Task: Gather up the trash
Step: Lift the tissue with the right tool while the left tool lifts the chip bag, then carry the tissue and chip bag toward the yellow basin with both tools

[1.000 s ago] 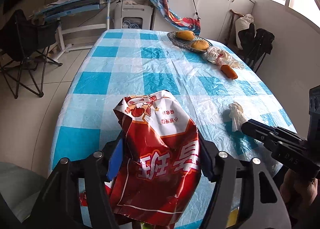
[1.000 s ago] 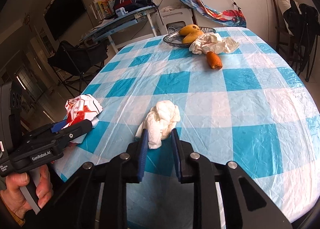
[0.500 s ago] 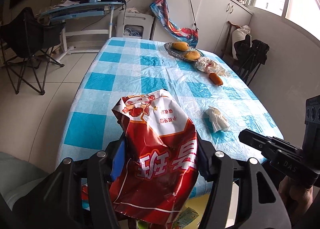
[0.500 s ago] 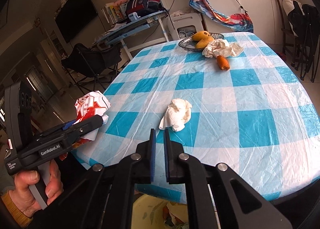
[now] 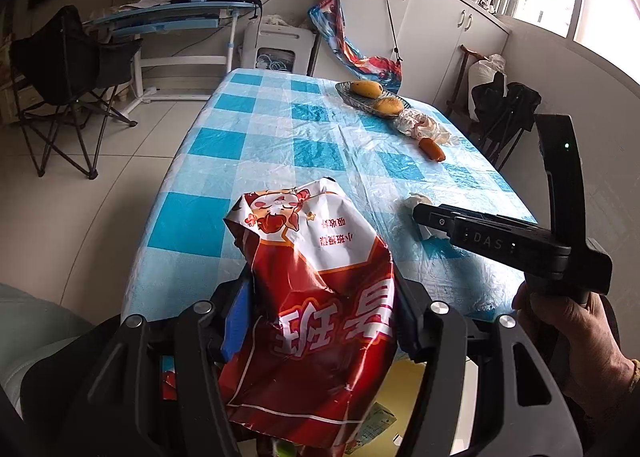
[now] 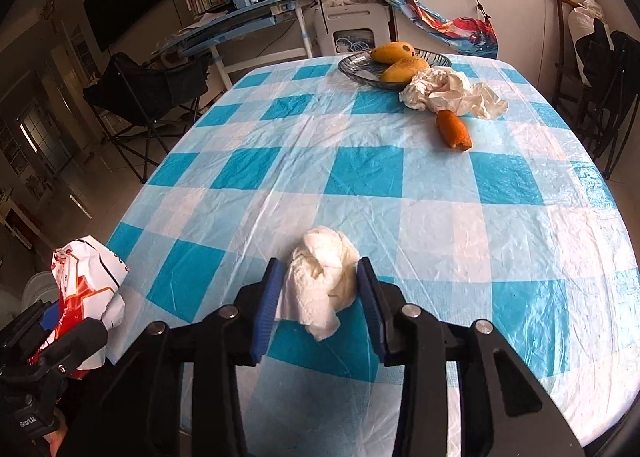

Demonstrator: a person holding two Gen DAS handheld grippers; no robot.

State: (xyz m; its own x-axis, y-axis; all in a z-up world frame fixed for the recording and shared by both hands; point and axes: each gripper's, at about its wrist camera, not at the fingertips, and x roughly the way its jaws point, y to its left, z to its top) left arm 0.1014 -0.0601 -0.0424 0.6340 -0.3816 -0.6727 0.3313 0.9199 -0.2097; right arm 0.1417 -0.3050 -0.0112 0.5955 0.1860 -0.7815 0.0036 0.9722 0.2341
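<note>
My left gripper (image 5: 320, 297) is shut on a crumpled red and white snack bag (image 5: 316, 321) and holds it off the near edge of the table; the bag also shows in the right wrist view (image 6: 84, 289). My right gripper (image 6: 320, 289) is open, its blue pads on either side of a crumpled white tissue (image 6: 322, 285) that lies on the blue checked tablecloth (image 6: 400, 185). In the left wrist view the right gripper (image 5: 424, 217) partly hides that tissue (image 5: 418, 203).
Farther back lie a crumpled white wrapper (image 6: 452, 93), an orange peel piece (image 6: 454, 129) and a dish of mangoes (image 6: 394, 61). A yellow bin (image 5: 404, 397) with rubbish shows under the bag. Folding chairs stand left (image 5: 60, 85) and right (image 5: 504, 113).
My right gripper pulled back and closed, then moved forward again and opened around the tissue. My left gripper has drawn the snack bag back off the table's near edge.
</note>
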